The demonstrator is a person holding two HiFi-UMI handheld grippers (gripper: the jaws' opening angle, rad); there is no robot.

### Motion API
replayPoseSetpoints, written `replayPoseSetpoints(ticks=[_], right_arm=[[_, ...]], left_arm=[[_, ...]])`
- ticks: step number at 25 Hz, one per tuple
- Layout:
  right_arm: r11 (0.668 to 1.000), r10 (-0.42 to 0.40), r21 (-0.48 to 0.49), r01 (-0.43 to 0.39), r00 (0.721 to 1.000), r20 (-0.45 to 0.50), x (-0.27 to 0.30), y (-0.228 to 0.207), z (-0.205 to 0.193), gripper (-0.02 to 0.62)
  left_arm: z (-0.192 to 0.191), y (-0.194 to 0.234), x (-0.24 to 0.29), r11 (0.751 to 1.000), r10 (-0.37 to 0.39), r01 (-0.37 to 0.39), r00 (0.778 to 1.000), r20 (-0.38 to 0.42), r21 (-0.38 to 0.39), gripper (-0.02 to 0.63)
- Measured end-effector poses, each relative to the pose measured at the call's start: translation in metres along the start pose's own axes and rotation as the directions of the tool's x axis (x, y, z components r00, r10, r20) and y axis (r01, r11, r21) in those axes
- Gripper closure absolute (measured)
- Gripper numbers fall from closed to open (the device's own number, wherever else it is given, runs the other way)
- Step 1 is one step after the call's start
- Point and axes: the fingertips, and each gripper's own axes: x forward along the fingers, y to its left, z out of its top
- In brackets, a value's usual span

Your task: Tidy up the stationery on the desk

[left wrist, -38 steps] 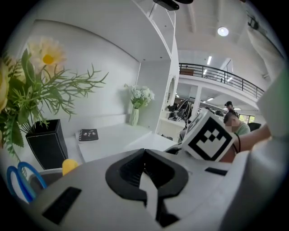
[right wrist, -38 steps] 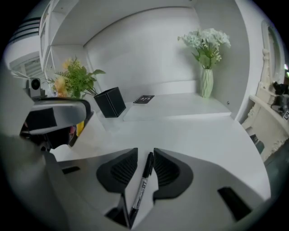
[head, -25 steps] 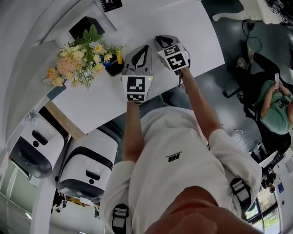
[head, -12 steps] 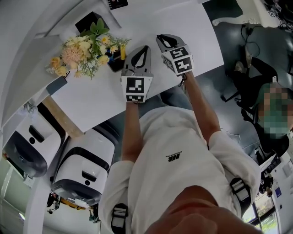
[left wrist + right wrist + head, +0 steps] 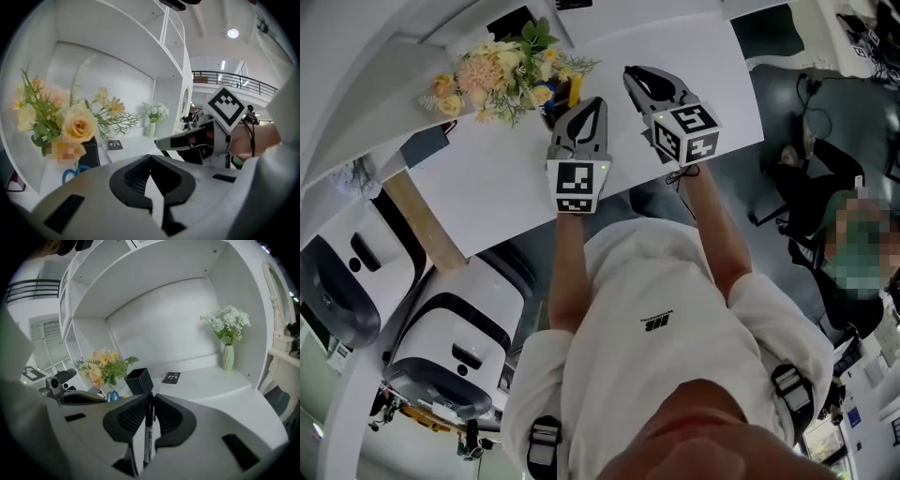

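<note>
My right gripper [image 5: 150, 401] is shut on a black marker pen [image 5: 148, 432], which stands upright between the jaws. In the head view this gripper [image 5: 630, 72] hovers over the white desk [image 5: 487, 187]. Beside it, my left gripper [image 5: 598, 101] is shut with nothing between its jaws [image 5: 151, 158]. A black pen holder [image 5: 138, 379] stands ahead, next to a bunch of flowers [image 5: 105, 366]. Blue scissors handles [image 5: 111, 395] show just in front of the holder. In the head view the holder [image 5: 551, 117] is partly hidden by the flowers and the left gripper.
A small black card [image 5: 171, 377] lies at the back of the desk. A white vase of white flowers [image 5: 227, 345] stands at the far right under the white shelf. The desk's front edge [image 5: 609, 192] runs just below the grippers. A seated person [image 5: 853, 244] is off to the right.
The head view has swung, so the desk and flowers sit further right and higher. My right gripper has drifted slightly right and away from the left one. Both stay shut.
</note>
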Motion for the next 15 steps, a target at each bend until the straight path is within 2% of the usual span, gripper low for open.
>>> replayPoseSetpoints(ticks=[7, 15], right_arm=[[0.994, 0.106, 0.009, -0.107, 0.992, 0.072, 0.013, 0.046, 0.024, 0.551], [0.975, 0.214, 0.028, -0.219, 0.968, 0.131, 0.033, 0.086, 0.032, 0.551]], left_arm=[[-0.009, 0.029, -0.034, 0.995, 0.090, -0.090, 0.996, 0.014, -0.037, 0.606], [-0.018, 0.050, -0.061, 0.985, 0.160, -0.159, 0.987, 0.020, -0.072, 0.606]])
